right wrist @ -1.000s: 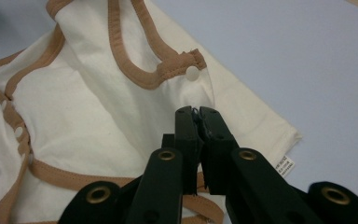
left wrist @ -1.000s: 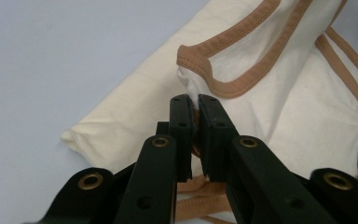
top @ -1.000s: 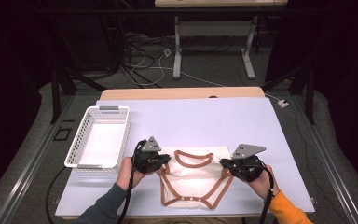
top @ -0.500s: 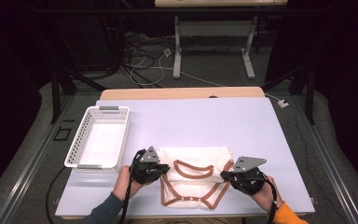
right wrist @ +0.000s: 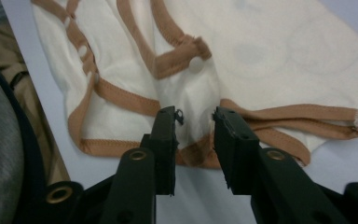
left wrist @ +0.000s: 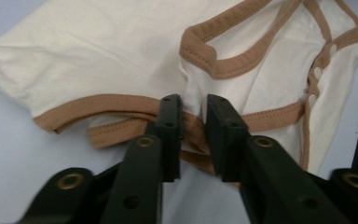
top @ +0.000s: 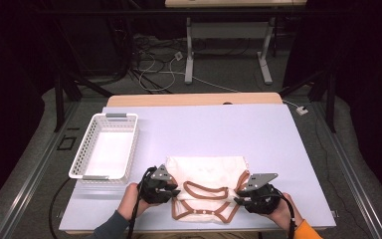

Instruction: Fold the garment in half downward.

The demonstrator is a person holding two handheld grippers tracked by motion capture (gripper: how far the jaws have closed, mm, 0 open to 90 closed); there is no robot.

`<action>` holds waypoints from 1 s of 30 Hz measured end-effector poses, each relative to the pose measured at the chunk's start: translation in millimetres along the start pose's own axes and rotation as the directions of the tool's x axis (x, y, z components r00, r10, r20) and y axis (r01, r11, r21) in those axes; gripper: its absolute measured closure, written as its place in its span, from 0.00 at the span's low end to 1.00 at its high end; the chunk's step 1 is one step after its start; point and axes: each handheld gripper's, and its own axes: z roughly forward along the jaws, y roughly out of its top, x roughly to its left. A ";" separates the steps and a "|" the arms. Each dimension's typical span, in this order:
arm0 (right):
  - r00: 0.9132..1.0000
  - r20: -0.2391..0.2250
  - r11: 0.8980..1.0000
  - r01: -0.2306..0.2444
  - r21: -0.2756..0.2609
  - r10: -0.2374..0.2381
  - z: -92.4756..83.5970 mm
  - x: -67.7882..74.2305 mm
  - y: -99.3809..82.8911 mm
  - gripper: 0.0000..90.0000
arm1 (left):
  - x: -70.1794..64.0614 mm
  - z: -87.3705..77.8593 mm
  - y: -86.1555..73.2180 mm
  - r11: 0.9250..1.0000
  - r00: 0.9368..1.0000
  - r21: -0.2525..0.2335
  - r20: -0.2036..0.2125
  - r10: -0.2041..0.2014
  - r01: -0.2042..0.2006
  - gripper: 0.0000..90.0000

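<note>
White basket [top: 86, 149] sits far left on worktop [top: 278, 149]. Cream bodysuit [top: 206, 174] lies near; left tool [top: 171, 191] and right tool [top: 241, 199] just opening, slightly spread, hem between jaws.

A pale lilac table [top: 278, 149] carries a white mesh basket [top: 85, 149] and a cream, brown-trimmed baby garment [top: 206, 177].

We see a white plastic mesh basket [top: 104, 149], rectangular and with nothing in it, standing near the left edge of the pale lilac worktop [top: 238, 129]. Its long sides run parallel to that edge, and its grey handles sit at the two short ends. Along the far edge of the worktop a light wooden strip [top: 194, 99] shows. Beyond it, on the grey floor, we make out white and dark cables [top: 154, 69] lying tangled beside the white metal legs of another table [top: 227, 37].
</note>
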 end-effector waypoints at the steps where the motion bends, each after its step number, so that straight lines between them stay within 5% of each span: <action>1: 1.000 -0.004 1.000 -0.005 -0.017 0.005 -2.8 -1.2 0.3 0.76 | 1.4 -4.2 1.3 1.000 1.000 -0.008 -0.009 -0.006 0.006 0.67; 6: 0.999 -0.003 0.995 -0.043 -0.093 0.043 -11.8 -8.0 2.8 0.82 | 8.3 -21.8 7.6 0.995 0.998 -0.094 -0.048 -0.043 0.038 0.53; 11: 0.997 0.061 0.993 -0.039 -0.111 0.046 -2.7 -17.6 13.7 0.96 | 19.0 -16.0 17.5 0.993 0.993 -0.109 -0.100 -0.054 0.043 0.76; 16: 0.998 0.066 0.999 -0.020 -0.048 0.023 25.4 -26.4 31.4 1.00 | 27.0 8.7 26.1 0.999 0.996 -0.041 -0.076 -0.038 0.035 0.91; 20: 0.999 0.041 1.000 0.005 0.001 -0.005 40.9 -27.4 38.8 1.00 | 24.7 21.6 23.7 1.000 1.000 -0.005 -0.011 -0.025 0.025 0.94; 25: 1.000 -0.008 1.000 0.018 0.025 -0.018 37.6 -17.4 32.3 1.00 | 18.7 21.3 19.6 1.000 0.998 0.013 0.056 0.004 -0.005 0.91; 30: 0.999 -0.036 0.999 0.037 0.030 -0.036 28.8 -7.1 27.0 0.99 | 15.4 14.2 13.7 1.000 0.998 0.013 0.067 0.018 -0.019 0.90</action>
